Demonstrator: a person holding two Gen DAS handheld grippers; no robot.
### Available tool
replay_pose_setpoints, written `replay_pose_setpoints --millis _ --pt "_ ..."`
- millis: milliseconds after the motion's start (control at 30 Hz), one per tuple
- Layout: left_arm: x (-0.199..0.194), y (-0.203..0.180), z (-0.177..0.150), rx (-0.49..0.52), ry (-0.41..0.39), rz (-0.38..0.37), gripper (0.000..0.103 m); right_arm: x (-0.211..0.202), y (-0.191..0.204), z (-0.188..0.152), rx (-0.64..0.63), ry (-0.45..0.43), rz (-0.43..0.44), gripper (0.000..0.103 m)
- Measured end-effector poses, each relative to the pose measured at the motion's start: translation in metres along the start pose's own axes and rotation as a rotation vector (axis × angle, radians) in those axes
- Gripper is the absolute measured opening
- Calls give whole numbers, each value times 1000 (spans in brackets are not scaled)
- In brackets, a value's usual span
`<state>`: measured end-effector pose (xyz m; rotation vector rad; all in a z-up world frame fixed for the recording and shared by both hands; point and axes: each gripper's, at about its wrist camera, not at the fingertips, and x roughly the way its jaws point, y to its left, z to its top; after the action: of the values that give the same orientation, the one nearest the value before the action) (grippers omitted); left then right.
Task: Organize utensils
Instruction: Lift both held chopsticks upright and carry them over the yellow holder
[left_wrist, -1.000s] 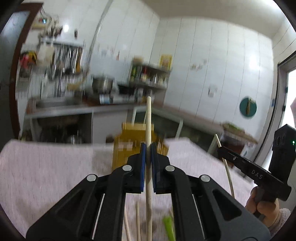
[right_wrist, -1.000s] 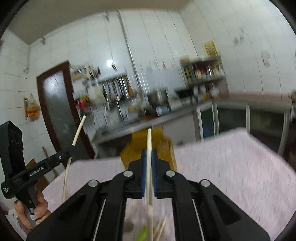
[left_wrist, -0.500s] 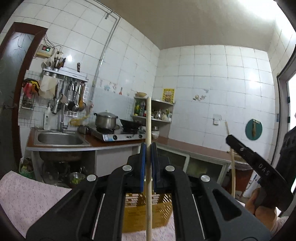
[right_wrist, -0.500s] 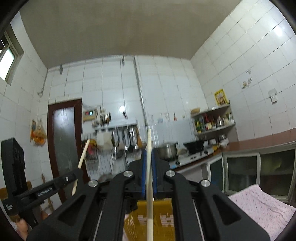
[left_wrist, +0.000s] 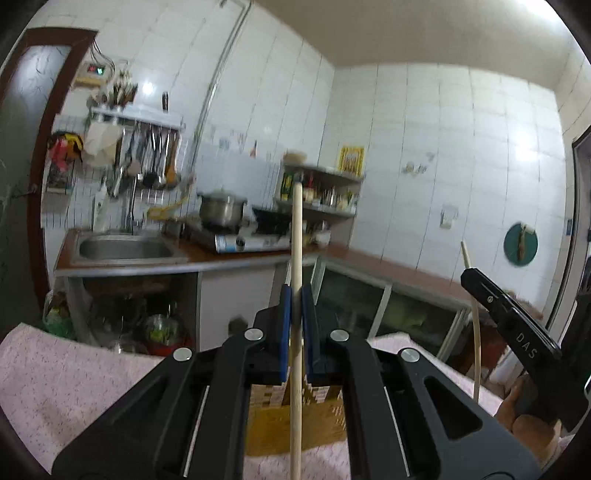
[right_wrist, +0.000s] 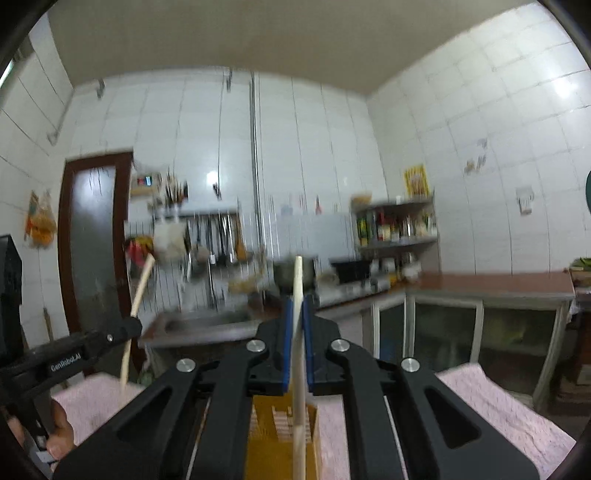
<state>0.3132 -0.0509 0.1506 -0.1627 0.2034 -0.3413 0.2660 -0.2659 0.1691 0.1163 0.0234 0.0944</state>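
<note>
Two grippers, one chopstick each, above a yellow basket

The left gripper (left_wrist: 294, 295) pinches an upright wooden chopstick (left_wrist: 296, 236); the right gripper (right_wrist: 297, 308) pinches a second chopstick (right_wrist: 298, 280), also upright. Below both, the yellow slatted basket (right_wrist: 275, 417) sits on a pink tablecloth (right_wrist: 495, 406), the kitchen counter (left_wrist: 236, 254) behind.

Each pale, matt wooden chopstick (left_wrist: 296, 258) sits between blue pads. Below the black plastic left gripper (left_wrist: 294, 314) lies nubby pink cloth (left_wrist: 74, 380); ahead, glossy white tiles (left_wrist: 443, 147).
</note>
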Motion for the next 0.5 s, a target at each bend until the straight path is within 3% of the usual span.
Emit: replay_pose_setpoints --millis 67,167,300,500 --pt "8 4 -2 -2 52 8 5 12 -3 -4 7 99 0 6" --pt "20 10 -6 -18 120 0 5 25 -9 -13 17 164 18 6" --pt "30 13 -8 -1 142 0 5 38 -14 -15 9 172 59 6" --pt "41 14 -4 35 128 5 5 49 -29 -14 108 126 181 6"
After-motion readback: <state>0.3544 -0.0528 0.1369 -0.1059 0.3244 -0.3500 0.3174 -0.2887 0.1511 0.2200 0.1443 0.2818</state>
